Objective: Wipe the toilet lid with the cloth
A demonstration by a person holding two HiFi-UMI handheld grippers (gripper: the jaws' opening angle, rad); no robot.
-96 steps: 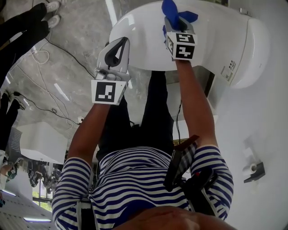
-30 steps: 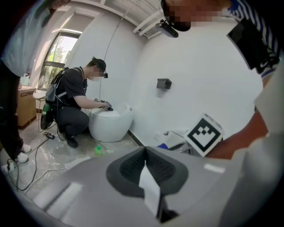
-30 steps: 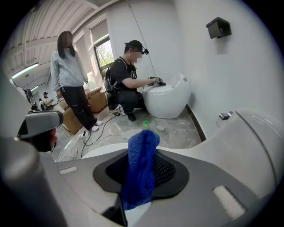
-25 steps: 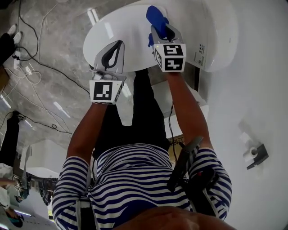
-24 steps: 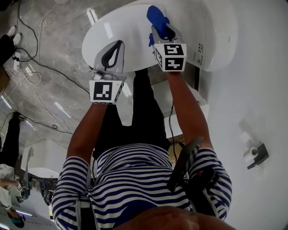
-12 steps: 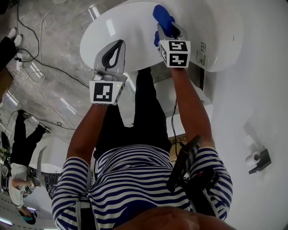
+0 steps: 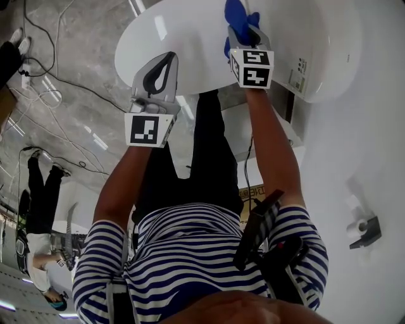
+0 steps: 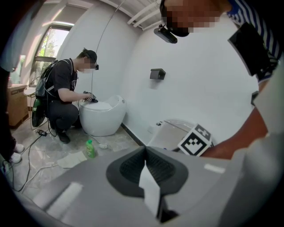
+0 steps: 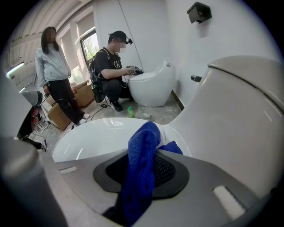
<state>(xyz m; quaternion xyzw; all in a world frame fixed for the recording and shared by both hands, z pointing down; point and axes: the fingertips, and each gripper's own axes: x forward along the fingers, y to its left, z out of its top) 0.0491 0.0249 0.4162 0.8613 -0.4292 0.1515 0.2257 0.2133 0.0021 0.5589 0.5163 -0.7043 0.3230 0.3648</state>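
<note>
The white toilet lid (image 7: pixel 183 38) fills the top of the head view, shut and glossy. My right gripper (image 7: pixel 243 35) rests over its right half, shut on a blue cloth (image 7: pixel 236 15) that bunches up out of the jaws toward the lid. In the right gripper view the cloth (image 9: pixel 143 137) hangs between the jaws above the lid (image 9: pixel 97 137). My left gripper (image 7: pixel 162 68) hovers at the lid's near edge, shut and holding nothing. In its own view the left gripper (image 8: pixel 145 153) has its jaws pressed together.
The toilet's rear body (image 9: pixel 248 102) rises to the right of the lid. A second toilet (image 9: pixel 153 88) stands by the far wall with a person (image 9: pixel 113 66) crouched at it; another person (image 9: pixel 55 75) stands nearby. A green bottle (image 9: pixel 131 111), cables (image 7: pixel 44 82) and boxes (image 9: pixel 60 113) lie on the floor.
In the head view the right gripper has drifted a little right and up across the lid, carrying the cloth. The left gripper has kept its place, still shut.
</note>
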